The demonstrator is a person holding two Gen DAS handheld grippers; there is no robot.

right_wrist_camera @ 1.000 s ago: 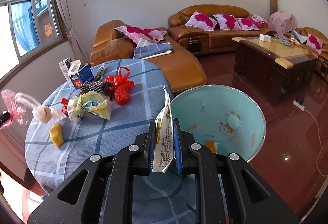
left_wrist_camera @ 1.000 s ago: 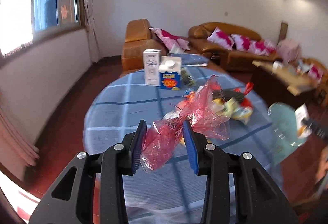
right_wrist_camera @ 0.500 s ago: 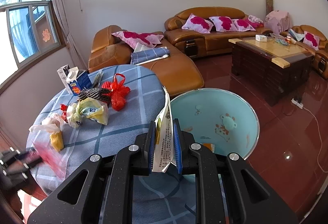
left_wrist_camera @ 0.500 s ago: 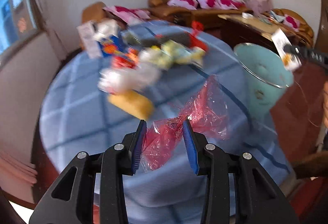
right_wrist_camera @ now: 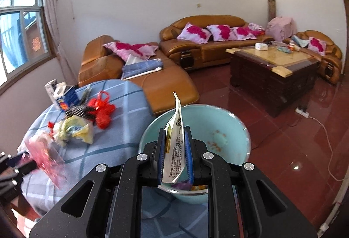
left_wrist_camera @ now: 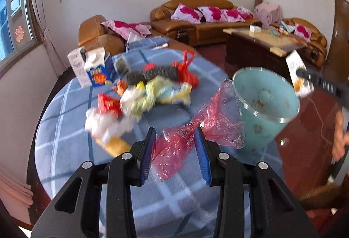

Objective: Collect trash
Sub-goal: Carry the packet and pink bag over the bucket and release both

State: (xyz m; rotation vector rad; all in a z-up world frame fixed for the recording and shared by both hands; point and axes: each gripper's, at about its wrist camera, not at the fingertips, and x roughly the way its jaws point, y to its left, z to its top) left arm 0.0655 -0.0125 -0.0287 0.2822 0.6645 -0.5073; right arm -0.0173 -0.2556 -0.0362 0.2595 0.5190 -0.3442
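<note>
My left gripper (left_wrist_camera: 175, 136) is shut on a crumpled red plastic bag (left_wrist_camera: 196, 137), held above the blue checked tablecloth (left_wrist_camera: 72, 142), with the bag's far end close to the rim of the pale blue bin (left_wrist_camera: 265, 105). My right gripper (right_wrist_camera: 176, 135) is shut on a printed white paper wrapper (right_wrist_camera: 175, 146), which hangs over the bin's (right_wrist_camera: 220, 135) open mouth. The same wrapper (left_wrist_camera: 297, 73) shows at the right of the left wrist view. A heap of loose trash (left_wrist_camera: 139, 98) lies on the table: yellow and white bags, a red net bag (right_wrist_camera: 103, 110), a dark striped piece.
Two cartons (left_wrist_camera: 91, 67) stand at the table's far edge. Orange leather sofas (right_wrist_camera: 207, 46) with pink cushions line the wall, and a dark wooden coffee table (right_wrist_camera: 272, 68) stands on the red floor. A white cable (right_wrist_camera: 322, 129) runs across the floor. A person's hand (left_wrist_camera: 340, 135) shows at right.
My left gripper has swung right across the table with the red bag, and the bin has come close. The right gripper has shifted over the bin's mouth with the wrapper.
</note>
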